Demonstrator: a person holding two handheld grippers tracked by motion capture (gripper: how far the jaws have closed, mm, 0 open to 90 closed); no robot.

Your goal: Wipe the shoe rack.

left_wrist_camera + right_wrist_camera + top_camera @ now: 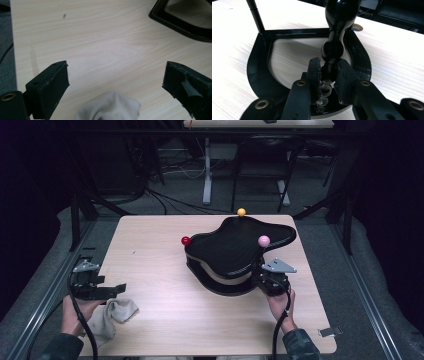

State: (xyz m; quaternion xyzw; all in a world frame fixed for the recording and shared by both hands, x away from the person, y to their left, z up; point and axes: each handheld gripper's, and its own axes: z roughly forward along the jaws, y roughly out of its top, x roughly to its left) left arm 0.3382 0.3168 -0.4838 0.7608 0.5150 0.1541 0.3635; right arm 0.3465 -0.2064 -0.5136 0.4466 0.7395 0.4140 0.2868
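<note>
Table [165, 285]: light wood, bears all items.
Black stand [235, 252]: table's right half, toward the far edge.
Cloth [112, 315]: table's near-left edge.
Right gripper [329, 75]: clamped on the stand's black post [333, 50].
Left gripper [115, 80]: spread wide, above the cloth.

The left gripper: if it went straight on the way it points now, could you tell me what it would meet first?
Probably bare table first. The left gripper is open over the cloth, jaws pointing across light wood; the black frame lies farther on, off to one side. Depth is hard to judge.
</note>
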